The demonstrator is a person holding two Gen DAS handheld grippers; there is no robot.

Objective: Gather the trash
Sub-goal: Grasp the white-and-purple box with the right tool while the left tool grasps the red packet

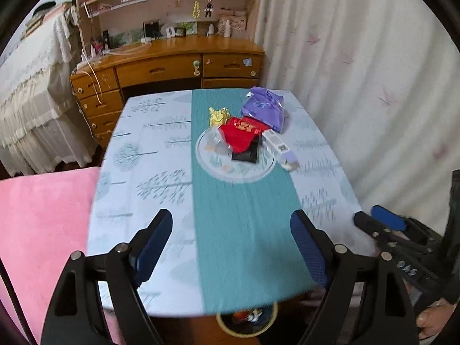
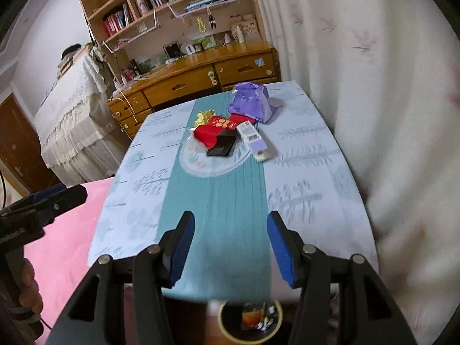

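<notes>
Fingers (image 1: 161, 241) apart, empty; table edge (image 1: 184, 312) below.

No text can be read clearly. The red packet (image 1: 244, 132) carries yellow characters, too blurred to read. The white box (image 2: 254, 141) has a small code label, also unreadable.

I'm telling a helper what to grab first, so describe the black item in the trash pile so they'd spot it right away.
Look at the table with the teal runner down its middle; near the far end lies a clear round plate. The black item lies flat on that plate, partly tucked under the red wrapper. It is the only dark, flat rectangular piece; the others are red, yellow, purple or white.
</notes>
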